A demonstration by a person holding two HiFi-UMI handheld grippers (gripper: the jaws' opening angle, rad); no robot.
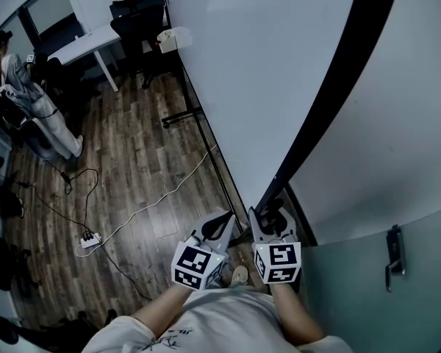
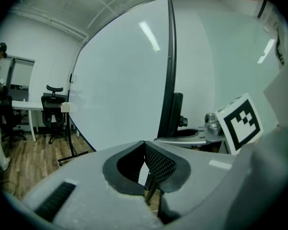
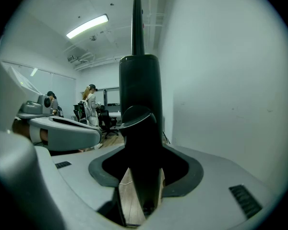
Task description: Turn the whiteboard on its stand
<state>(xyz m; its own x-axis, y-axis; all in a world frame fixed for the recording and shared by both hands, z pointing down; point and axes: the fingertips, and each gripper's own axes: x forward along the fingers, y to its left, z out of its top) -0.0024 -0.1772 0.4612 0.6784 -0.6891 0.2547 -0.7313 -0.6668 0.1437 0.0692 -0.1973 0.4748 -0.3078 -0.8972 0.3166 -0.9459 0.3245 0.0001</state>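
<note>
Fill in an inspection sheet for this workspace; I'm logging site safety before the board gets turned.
Surface: brown wood-plank floor.
Job's things: large white whiteboard, black frame bar, black wheeled stand foot.
Clutter: nothing seen.
Grippers: right tool shut on the black frame bar; left tool shut, empty.
Cables: white cable crosses the floor to a white power strip; thin black cable beside it.
Surroundings: black office chair, white desk, a standing person at far left.

left gripper (image 1: 222, 224) closed, right gripper (image 1: 269, 219) clamped on whiteboard frame (image 3: 139, 80)
</note>
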